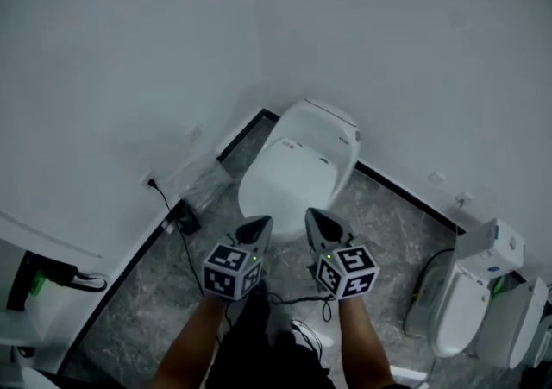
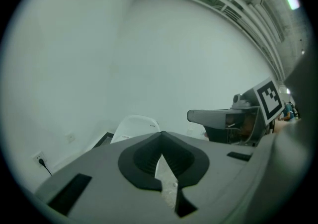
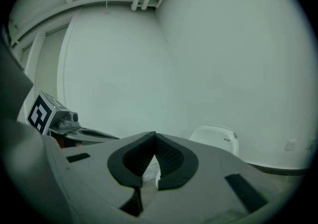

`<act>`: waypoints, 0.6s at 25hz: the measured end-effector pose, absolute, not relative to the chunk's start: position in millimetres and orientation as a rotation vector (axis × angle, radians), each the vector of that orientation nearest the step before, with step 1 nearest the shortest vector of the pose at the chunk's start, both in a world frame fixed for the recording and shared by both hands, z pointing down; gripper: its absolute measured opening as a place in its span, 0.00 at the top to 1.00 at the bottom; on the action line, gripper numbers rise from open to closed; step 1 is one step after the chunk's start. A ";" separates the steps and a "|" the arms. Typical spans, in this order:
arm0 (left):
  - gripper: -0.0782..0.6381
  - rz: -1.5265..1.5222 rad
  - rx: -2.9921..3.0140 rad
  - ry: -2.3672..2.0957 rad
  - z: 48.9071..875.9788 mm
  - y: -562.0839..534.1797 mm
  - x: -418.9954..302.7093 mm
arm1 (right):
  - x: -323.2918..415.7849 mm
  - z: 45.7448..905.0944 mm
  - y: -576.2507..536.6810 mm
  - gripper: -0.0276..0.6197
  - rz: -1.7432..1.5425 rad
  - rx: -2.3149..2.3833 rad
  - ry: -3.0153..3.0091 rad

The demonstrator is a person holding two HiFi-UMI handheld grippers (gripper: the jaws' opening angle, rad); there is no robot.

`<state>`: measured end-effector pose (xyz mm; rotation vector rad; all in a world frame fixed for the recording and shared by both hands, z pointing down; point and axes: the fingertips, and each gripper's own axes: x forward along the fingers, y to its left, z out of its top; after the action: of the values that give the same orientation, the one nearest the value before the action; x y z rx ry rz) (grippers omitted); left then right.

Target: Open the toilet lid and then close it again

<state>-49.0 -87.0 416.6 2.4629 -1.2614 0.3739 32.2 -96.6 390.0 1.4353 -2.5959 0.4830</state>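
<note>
Toilet (image 1: 302,133) sits in the wall corner, lid (image 1: 285,176) down, long axis running straight away from the person. Left gripper (image 1: 254,229) and right gripper (image 1: 325,227) hover just short of the lid's front edge, about equally near. Fingers on both are clenched and empty.

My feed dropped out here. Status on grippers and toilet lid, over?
Left gripper shut, empty. Right gripper shut, empty. White oval toilet lid down, neither gripper touching it. Nothing in the way.

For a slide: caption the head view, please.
Shut and empty, the left tongs and right tongs hover near the closed white toilet.
</note>
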 end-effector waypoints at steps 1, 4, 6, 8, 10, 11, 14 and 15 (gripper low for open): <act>0.88 0.358 2.477 -1.270 405.4 -76.3 -44.5 | 35.5 377.6 -85.3 0.94 0.455 1.446 -2.605; 0.88 0.311 2.498 -1.286 378.5 -46.7 -27.9 | 48.9 343.9 -54.0 0.95 0.385 1.469 -2.633; 0.88 0.290 2.514 -1.286 363.1 -31.0 -15.2 | 59.2 323.7 -36.7 0.95 0.360 1.478 -2.663; 0.88 0.281 2.539 -1.291 347.8 -19.1 -4.6 | 68.3 304.8 -22.8 0.95 0.332 1.479 -2.695; 0.88 0.269 2.557 -1.300 334.2 -7.7 2.8 | 76.2 291.0 -10.0 0.95 0.315 1.477 -2.723; 0.88 0.262 2.563 -1.304 328.2 -2.9 5.0 | 79.2 286.0 -4.5 0.95 0.310 1.474 -2.736; 0.88 0.256 2.581 -1.321 313.6 6.7 6.5 | 82.2 275.1 7.9 0.95 0.314 1.442 -2.782; 0.88 0.258 2.586 -1.327 309.4 9.2 6.1 | 82.0 272.1 11.6 0.95 0.320 1.432 -2.795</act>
<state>6.1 9.2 309.4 2.5863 -1.3267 0.2578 82.0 11.6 272.1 1.4325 -2.7947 0.3199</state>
